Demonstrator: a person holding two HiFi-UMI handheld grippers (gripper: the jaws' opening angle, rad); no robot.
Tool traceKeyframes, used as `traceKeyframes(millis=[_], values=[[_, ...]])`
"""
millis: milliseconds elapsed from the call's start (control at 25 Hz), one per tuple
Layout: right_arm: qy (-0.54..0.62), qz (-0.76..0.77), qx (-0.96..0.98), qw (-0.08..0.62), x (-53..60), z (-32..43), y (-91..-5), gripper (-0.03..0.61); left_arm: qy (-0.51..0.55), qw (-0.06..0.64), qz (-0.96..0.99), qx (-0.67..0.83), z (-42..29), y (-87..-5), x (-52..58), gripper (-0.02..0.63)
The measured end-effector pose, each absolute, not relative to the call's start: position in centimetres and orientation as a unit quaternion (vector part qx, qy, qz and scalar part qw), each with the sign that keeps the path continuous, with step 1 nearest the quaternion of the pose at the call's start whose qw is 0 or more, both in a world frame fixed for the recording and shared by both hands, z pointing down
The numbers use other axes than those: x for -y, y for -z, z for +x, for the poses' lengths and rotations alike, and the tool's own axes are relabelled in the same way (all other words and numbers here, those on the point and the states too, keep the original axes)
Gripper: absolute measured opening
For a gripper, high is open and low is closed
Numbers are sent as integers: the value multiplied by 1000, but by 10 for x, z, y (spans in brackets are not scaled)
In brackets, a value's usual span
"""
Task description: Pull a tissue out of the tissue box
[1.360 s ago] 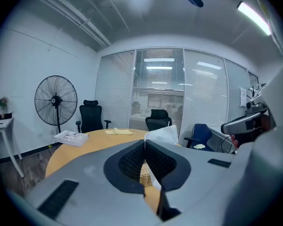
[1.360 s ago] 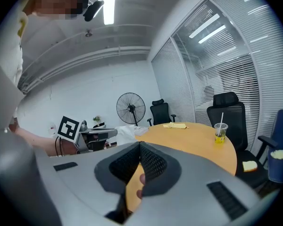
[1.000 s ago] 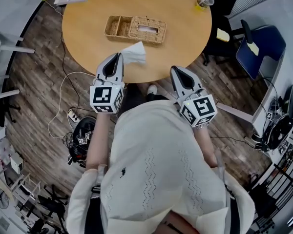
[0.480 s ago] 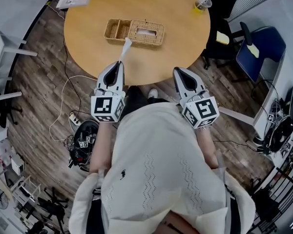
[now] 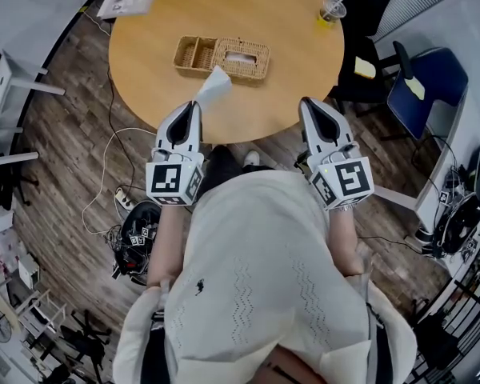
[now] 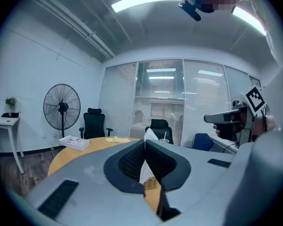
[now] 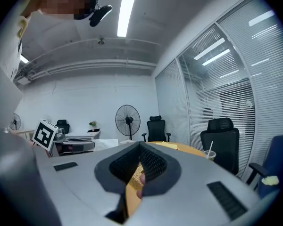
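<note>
Between the jaws of the left gripper (image 6: 145, 142) a white tissue (image 5: 214, 85) is pinched. The jaws are pressed together with the sheet caught between the pads, and its free part stands up and forward past the tips. Just ahead of those tips, and lower, the wicker tissue box (image 5: 242, 58) lies on the round table (image 5: 296, 62). The tissue is judged to be clear of the slot, though whether a last corner trails onto the box cannot quite be made out from the head view. Off to the right of the left gripper, and well apart from it, the right gripper (image 5: 312, 102) is held over the near table edge with its jaws brought together on nothing.

The tissue is to be treated as very light, limp and easily torn. No stiffness can be expected of it, so it will droop from wherever it is held and flutter with any quick motion. Little squeeze is needed, since the soft paper is held well by the ribbed pads. A hold on a gathered fold is judged safer than one on a thin single corner, which could rip away. The box also looks light and might be dragged along by a snagged sheet, so a straight pull away from the slot is advised.
</note>
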State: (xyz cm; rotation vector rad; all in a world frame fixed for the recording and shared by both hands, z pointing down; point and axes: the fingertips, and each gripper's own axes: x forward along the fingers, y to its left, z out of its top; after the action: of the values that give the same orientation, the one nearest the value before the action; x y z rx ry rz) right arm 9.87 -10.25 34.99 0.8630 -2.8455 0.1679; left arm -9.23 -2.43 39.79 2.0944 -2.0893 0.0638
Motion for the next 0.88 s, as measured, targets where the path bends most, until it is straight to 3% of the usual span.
traceKeyframes(millis=[880], values=[[-46,277,959,30,107,108,-303,0,-12,37,691,722,-101,-344,18,14]])
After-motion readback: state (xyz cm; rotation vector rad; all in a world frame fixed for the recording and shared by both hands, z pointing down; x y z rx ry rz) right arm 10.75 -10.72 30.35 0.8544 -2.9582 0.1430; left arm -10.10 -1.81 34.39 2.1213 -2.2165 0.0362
